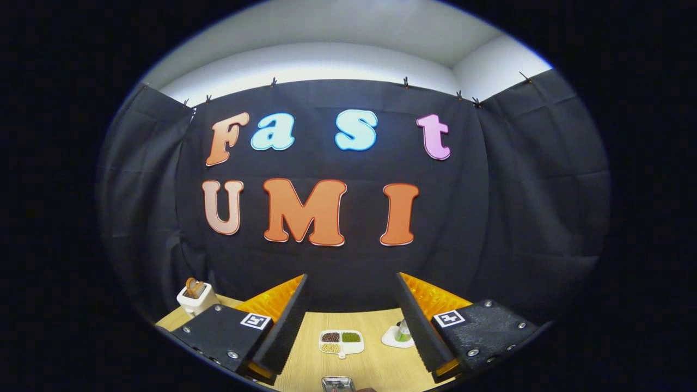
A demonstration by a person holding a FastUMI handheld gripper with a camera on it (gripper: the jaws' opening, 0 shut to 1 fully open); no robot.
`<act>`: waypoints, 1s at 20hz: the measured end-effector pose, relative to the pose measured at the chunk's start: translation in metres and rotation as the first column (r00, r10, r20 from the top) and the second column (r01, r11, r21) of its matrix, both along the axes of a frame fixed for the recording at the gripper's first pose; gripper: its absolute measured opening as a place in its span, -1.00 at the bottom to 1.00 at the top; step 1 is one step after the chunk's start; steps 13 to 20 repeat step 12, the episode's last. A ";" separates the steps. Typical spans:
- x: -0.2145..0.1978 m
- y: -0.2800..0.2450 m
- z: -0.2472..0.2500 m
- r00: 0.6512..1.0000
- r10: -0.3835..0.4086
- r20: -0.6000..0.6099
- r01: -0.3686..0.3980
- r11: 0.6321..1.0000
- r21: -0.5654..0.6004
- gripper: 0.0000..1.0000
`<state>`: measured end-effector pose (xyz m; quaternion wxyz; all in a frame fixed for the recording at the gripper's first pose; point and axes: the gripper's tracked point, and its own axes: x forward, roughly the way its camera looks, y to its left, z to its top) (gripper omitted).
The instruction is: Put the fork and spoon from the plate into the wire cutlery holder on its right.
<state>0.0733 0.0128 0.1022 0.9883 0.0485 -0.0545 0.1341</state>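
The gripper (351,321) sits low in the frame with its two black ribbed fingers (283,326) spread wide apart and nothing held between them, aimed over a light wooden table (375,359). Between the fingers lies a white divided dish with brown, green and pale fillings (341,342), and at the very bottom centre a shiny metal object (338,384) is cut off, too little visible to tell if it is the cutlery holder. A white toaster holding a slice of toast (195,296) stands at lower left beyond the left finger, and a small white plate with a green item (398,335) touches the right finger's inner edge.
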 end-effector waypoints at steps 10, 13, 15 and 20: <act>-0.011 -0.002 0.046 0.979 -0.036 0.199 0.033 0.999 0.018 0.94; -0.007 0.001 0.049 0.975 -0.060 0.214 0.056 0.998 0.024 0.94; -0.007 0.001 0.049 0.975 -0.060 0.214 0.056 0.998 0.024 0.94; -0.007 0.001 0.049 0.975 -0.060 0.214 0.056 0.998 0.024 0.94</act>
